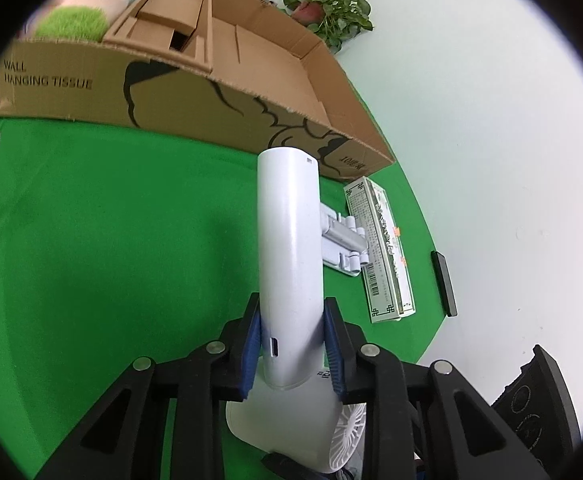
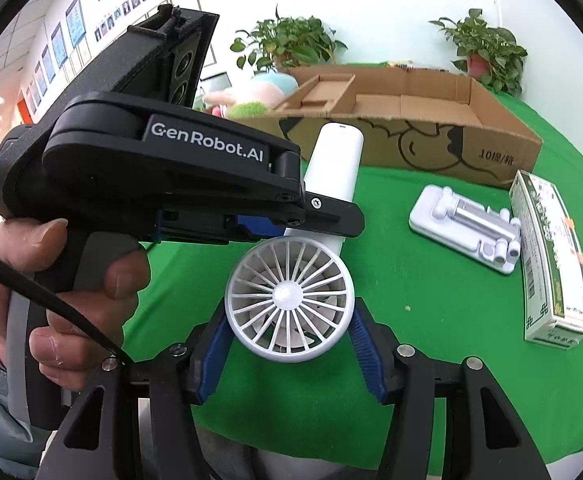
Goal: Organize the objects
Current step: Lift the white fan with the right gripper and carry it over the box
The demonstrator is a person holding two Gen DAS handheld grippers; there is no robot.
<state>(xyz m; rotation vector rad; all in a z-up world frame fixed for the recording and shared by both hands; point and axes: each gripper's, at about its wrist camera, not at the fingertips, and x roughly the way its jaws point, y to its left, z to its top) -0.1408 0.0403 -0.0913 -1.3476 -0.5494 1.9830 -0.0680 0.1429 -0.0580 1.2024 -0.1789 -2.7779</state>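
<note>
Table (image 2: 431, 320) under a green cloth, biggest thing on it the open box (image 2: 431, 148) straight ahead of both tongs, along the far edge. Box mostly bare inside: only a cardboard insert at its left end, nothing sorted into it yet as far as I can see. Plush toy (image 1: 91, 4) sits beyond the box's left end, outside it I think, hard to be sure. Two potted plants behind the box, not part of the job by the look of it.

Fan (image 2: 289, 300) is the thing in hand, lifted off the cloth between the two tongs. Left tongs (image 1: 291, 354) are clamped on the handle near its base, blue pads pressed to both sides, handle pointing up and away toward the box. Right tongs (image 2: 289, 356) sit around the round grille head, jaws part open, pads at the rim on both sides; looks like contact, so a shared hold.

Carton (image 2: 551, 256) lies ahead-right of the right tongs, near the box's right corner. Stand (image 2: 467, 232) lies touching the carton's left side, just right of the fan handle. Dark flat gadget (image 1: 443, 284) farther right at the cloth's edge.

Progress: early. Fan picked up, not yet boxed; carton, stand, gadget untouched.
</note>
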